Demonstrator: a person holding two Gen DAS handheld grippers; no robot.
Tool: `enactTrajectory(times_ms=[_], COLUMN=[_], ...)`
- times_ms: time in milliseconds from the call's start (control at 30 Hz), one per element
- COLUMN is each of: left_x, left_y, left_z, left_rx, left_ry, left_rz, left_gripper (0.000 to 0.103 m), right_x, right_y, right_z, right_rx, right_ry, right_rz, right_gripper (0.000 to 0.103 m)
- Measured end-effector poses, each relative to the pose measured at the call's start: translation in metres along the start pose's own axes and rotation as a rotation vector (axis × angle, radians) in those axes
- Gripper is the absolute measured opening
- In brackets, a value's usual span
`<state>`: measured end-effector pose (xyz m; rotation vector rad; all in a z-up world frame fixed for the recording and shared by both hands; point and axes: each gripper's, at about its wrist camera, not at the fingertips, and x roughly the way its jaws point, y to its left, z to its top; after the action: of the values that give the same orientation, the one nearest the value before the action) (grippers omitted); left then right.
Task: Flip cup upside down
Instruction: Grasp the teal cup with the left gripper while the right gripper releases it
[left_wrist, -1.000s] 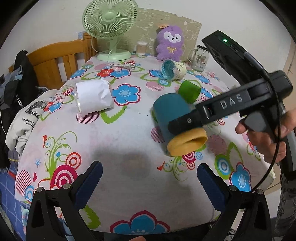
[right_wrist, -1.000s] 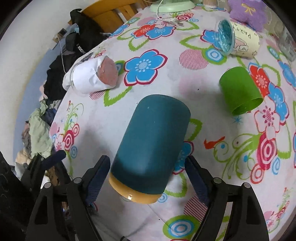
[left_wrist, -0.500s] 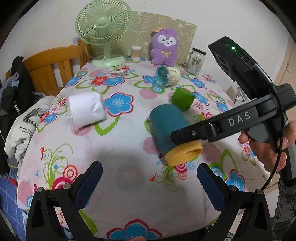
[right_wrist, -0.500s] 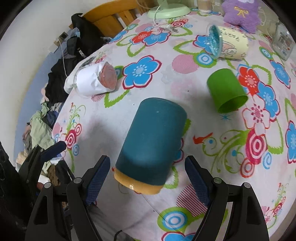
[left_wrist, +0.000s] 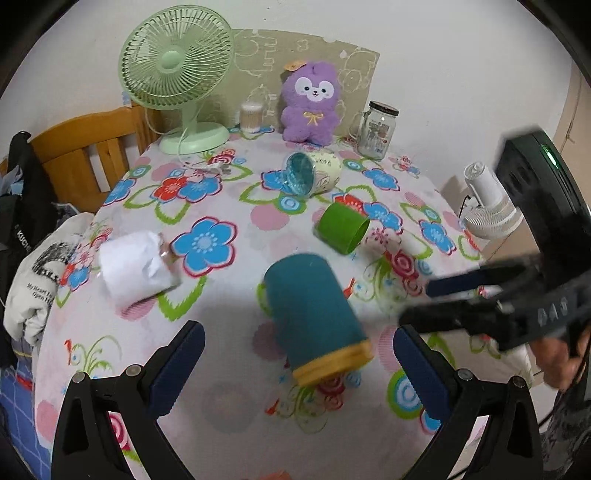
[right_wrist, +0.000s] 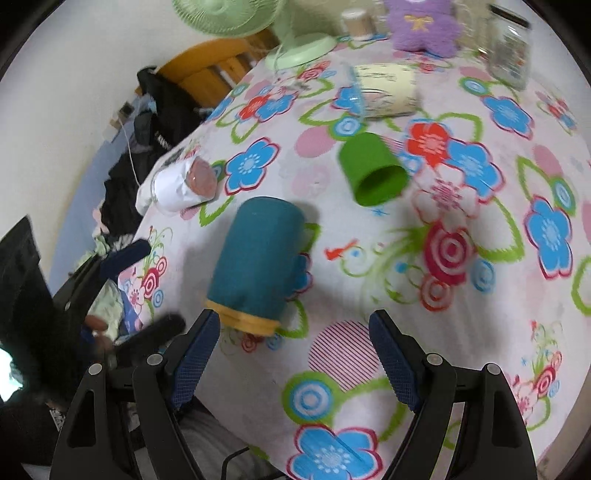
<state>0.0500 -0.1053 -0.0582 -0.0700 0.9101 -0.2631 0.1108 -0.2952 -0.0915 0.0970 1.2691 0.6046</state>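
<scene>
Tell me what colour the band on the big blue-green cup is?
Yellow-orange. The band rings the cup, clearest in the left wrist view.

Black garment (left_wrist: 26, 221), at your nine o'clock: white letters "KUCHE", cut off at the fold.
White garment (left_wrist: 31, 288), below it: "My Heart", "Open".
Right gripper (left_wrist: 436, 299) body, at your three o'clock: "DAS", blurred.
Glass jar (left_wrist: 376, 129) label: unreadable.
</scene>
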Motion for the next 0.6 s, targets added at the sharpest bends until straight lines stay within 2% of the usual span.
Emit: enactTrajectory(times_ms=[200, 467, 600], left_x=[0.024, 0.069, 0.099], left_y=[0.003, 0.004, 0.0], left_z=[0.026, 0.038, 0.04], left_rx=[-0.055, -0.086, -0.059], left_ry=[0.031, 0.118, 0.18], left_rz=[0.001, 0.012, 0.062], left_gripper=[0.103, 0.103, 0.102], right_x=[0.0, 0.015, 0.019], right_y=[-0.032, -0.041, -0.044], right_z=[-0.026, -0.044, -0.048], right_rx=[0.064, 0.061, 0.067], right_ry=[-0.006, 0.013, 0.019], right_rz=[0.01, 0.06, 0.07], right_gripper=[0.085, 0.085, 0.085])
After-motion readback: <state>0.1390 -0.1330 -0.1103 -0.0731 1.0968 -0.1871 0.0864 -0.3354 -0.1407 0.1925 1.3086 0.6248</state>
